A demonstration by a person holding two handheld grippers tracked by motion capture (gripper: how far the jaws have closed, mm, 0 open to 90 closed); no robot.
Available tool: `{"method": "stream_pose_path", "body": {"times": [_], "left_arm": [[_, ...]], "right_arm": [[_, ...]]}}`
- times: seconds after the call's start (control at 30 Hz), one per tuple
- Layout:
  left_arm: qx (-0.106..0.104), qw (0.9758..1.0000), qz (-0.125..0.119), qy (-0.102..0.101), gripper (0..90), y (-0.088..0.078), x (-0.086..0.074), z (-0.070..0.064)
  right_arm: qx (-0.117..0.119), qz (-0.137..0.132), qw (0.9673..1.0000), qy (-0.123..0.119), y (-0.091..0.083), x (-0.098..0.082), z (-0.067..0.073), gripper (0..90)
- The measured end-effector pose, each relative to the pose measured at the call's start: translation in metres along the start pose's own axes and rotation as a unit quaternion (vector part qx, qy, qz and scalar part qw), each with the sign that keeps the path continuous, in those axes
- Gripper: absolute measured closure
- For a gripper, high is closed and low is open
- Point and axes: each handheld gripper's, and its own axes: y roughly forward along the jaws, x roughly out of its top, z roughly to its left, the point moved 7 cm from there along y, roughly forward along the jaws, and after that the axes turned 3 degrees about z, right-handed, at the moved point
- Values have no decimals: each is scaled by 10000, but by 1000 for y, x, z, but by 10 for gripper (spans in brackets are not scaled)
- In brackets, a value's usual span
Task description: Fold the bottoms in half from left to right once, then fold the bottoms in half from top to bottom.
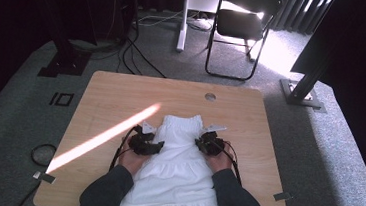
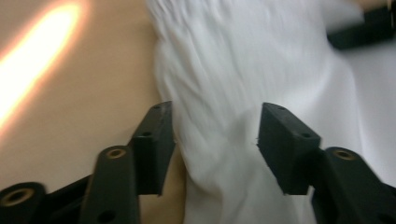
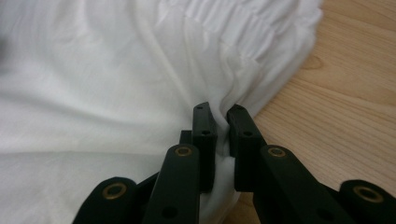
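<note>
Where the person's dark sleeves (image 1: 108,189) come in over the near edge of the tabletop (image 1: 106,94), a white garment (image 1: 178,168) lies flat between the two hands, its wide gathered hem toward the person and its narrow top pointing away, so its long axis runs from near to far down the middle of the board. At the garment's right edge, about where it narrows, the right tool (image 3: 219,112) is clamped on a fold of the white cloth, the fabric pinched in the thin gap between its black jaws. Opposite it, the left tool (image 2: 215,135) straddles the garment's left edge with its jaws standing apart; cloth lies between them, but the pads do not press on it. Both tools sit level with each other, one on each side of the bodice. A bright streak of sunlight (image 1: 103,136) crosses the pale wood to the left of the cloth. Beyond the tabletop, grey carpet (image 1: 333,146) carries trailing cables (image 1: 139,61), a black folding chair (image 1: 242,28) and dark stand feet
</note>
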Motion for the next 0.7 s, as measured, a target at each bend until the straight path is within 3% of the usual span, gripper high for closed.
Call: {"method": "stream_pose_path", "body": {"times": [0.1, 0.2, 0.43, 0.5, 0.63, 0.7], "left_arm": [[-63, 9998, -126, -172, 375, 6, 20, 9], [-230, 9994, -34, -255, 333, 18, 31, 14], [-303, 9986, 384, -192, 271, 53, 24, 13], [-291, 9987, 385, -159, 260, 54, 23, 13], [-26, 9992, 367, 181, 289, 56, 22, 12], [65, 9990, 366, 252, 314, 56, 21, 11]], "right_arm": [[22, -1, 10000, 12, 0, 0, 0, 828], [33, -6, 10000, 25, 0, 0, 0, 828], [82, -19, 10000, 38, 0, 0, -1, 828], [80, -16, 10000, 28, 0, 0, -1, 828], [88, 30, 10000, 19, 0, 0, -1, 821], [133, 89, 9999, 0, 0, 1, -1, 753]]}}
